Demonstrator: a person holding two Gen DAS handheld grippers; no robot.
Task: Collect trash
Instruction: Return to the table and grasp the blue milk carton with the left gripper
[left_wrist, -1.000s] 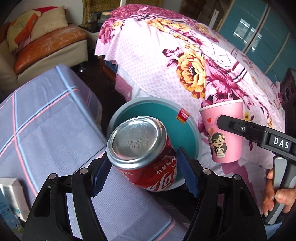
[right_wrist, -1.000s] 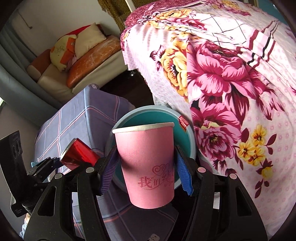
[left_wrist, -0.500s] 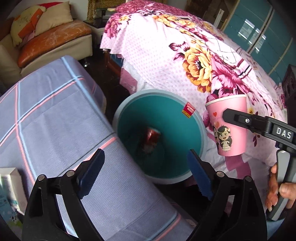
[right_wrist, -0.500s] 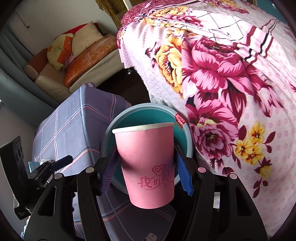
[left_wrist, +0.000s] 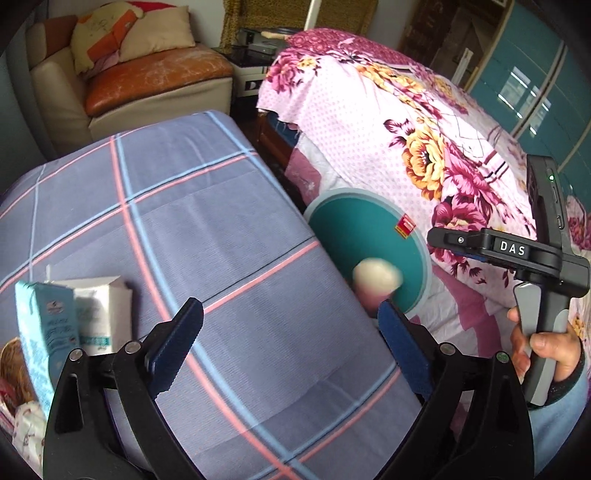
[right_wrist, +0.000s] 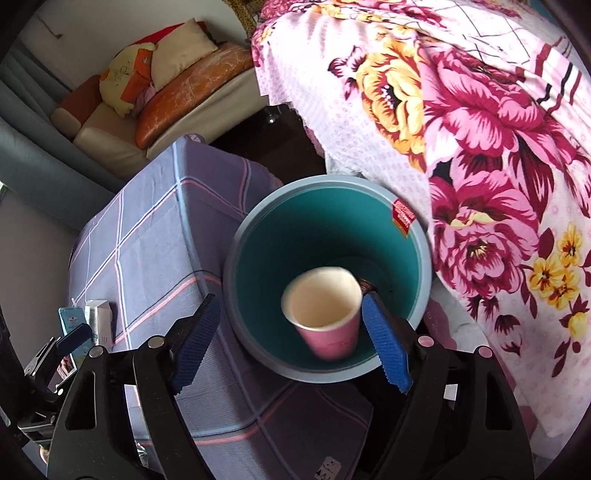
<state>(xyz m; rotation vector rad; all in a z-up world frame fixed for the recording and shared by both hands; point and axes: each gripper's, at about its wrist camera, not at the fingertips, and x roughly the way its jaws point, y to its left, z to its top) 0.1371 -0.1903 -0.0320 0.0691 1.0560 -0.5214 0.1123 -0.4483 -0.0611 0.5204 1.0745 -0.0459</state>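
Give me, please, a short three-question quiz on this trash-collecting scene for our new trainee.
1. True or false: the pink paper cup is clamped between the right gripper pads.
2. Where is the cup? A) on the checked cloth B) over the teal trash bin's mouth C) on the floral bedspread
3. What does the left gripper hold?

Key: 1 false, its jaws are opening, clear of the cup. 2 B. 3 Nothing.
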